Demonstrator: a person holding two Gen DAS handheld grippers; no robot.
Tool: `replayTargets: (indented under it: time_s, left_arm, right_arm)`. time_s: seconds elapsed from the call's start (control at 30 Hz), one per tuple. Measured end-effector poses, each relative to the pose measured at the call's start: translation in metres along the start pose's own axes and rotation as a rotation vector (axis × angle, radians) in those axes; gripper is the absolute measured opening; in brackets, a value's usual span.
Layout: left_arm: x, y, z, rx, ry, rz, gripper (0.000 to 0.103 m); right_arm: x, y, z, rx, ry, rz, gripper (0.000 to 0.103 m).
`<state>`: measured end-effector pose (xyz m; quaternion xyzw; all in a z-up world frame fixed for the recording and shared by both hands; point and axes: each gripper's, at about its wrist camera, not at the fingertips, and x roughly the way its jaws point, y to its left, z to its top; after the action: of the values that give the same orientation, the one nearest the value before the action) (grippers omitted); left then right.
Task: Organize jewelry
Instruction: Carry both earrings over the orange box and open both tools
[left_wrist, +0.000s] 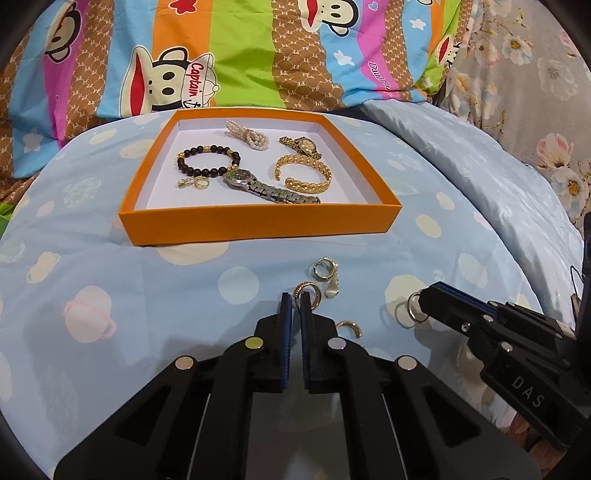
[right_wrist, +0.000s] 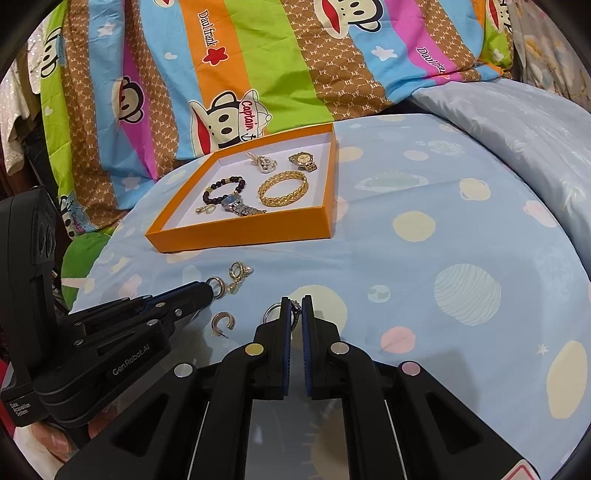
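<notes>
Here the shallow orange cardboard box with a white inside (left_wrist: 258, 225) sits on the pale blue bedsheet printed with cream planets (left_wrist: 110, 280), its far edge near the striped cartoon-monkey quilt (left_wrist: 240, 55). Inside lie a black bead bracelet with gold spacers (left_wrist: 207, 159), a silver metal-band wristwatch (left_wrist: 266, 186) touching it, a gold chain-link open bangle (left_wrist: 304, 171), a small gold wristwatch (left_wrist: 301, 144), a knotted white pearl strand (left_wrist: 245, 134) and a small gold charm piece (left_wrist: 192, 182) near the front left corner.

Loose pieces lie on the sheet in front of the box, nearer the cameras: a gold hoop earring with a pearl drop (left_wrist: 327, 271), a textured gold hoop earring (left_wrist: 308, 291) and a gold half-hoop stud earring (left_wrist: 349, 326).

Left gripper (left_wrist: 295, 301): black fingers with blue pads, drawn close with only a narrow slot between them. Tips are at the textured gold hoop; in the right wrist view the tip touches it (right_wrist: 218, 287). Whether the hoop is pinched, cannot tell.

Right gripper (right_wrist: 295, 306): fingers also nearly together, with a silver ring (right_wrist: 275, 314) at the tips and a small sparkly part showing in the slot. The left wrist view shows the silver loops against its tip (left_wrist: 410, 312). Grasp not confirmable.

The two grippers sit side by side, apart.
</notes>
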<state>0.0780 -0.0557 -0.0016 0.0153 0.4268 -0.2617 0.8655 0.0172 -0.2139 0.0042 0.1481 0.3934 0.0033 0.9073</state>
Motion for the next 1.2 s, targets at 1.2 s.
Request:
replayTargets:
  time_s: [1.2]
  left_arm:
    - [-0.05,0.037,0.076,-0.014,-0.177,0.042,0.004]
  right_arm:
    - [0.024,0.023,0.096,-0.047,-0.054,0.107,0.005]
